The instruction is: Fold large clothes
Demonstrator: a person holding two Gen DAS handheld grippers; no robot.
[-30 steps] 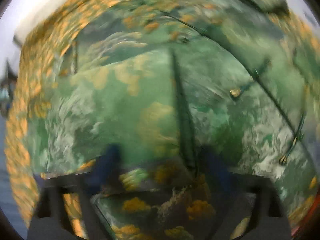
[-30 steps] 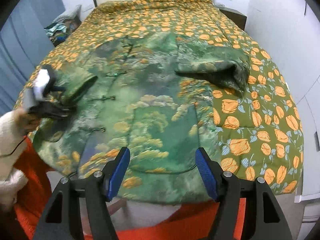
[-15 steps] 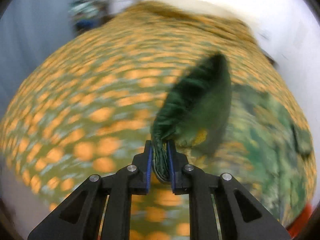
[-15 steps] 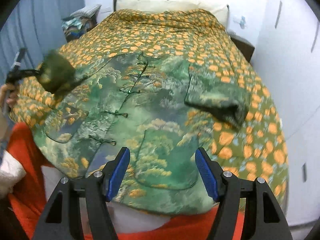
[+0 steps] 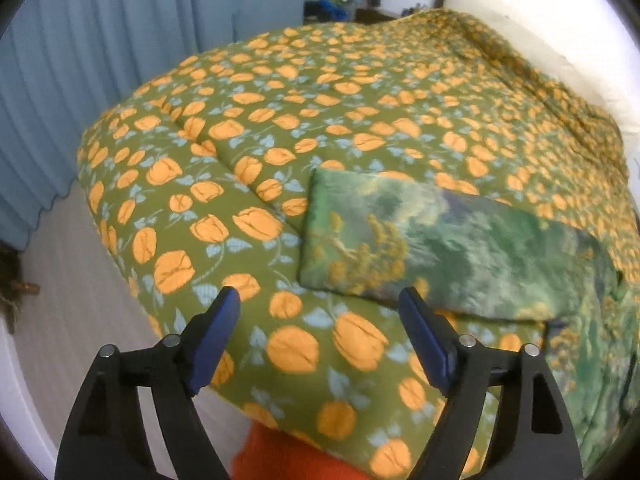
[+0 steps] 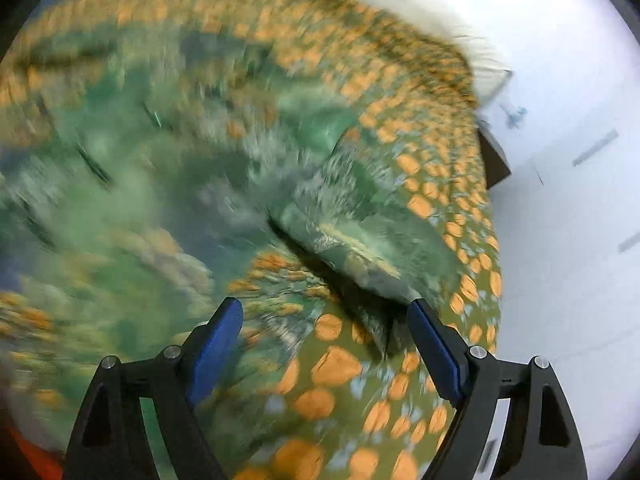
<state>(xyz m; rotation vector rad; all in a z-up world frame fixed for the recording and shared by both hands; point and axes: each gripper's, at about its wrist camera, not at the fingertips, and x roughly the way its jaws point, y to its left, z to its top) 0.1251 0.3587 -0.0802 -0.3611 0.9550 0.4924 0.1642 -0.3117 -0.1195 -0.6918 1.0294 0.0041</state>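
Left wrist: left claw point(image 5: 320, 312) spread wide, empty, held above bed edge. Jacket point(image 5: 592, 340) seen at right on quilt point(image 5: 248, 128); left sleeve point(image 5: 432, 248) laid out flat, cuff square. Fabric satin-like, green landscape print; quilt padded, orange tulips.

Right wrist: blurred view — right claw point(image 6: 324, 320) spread, empty, low over right sleeve point(image 6: 360, 248), which lies bunched, dark fold beneath. Cuff edge best pinched whole — then drawn straight, no twist.
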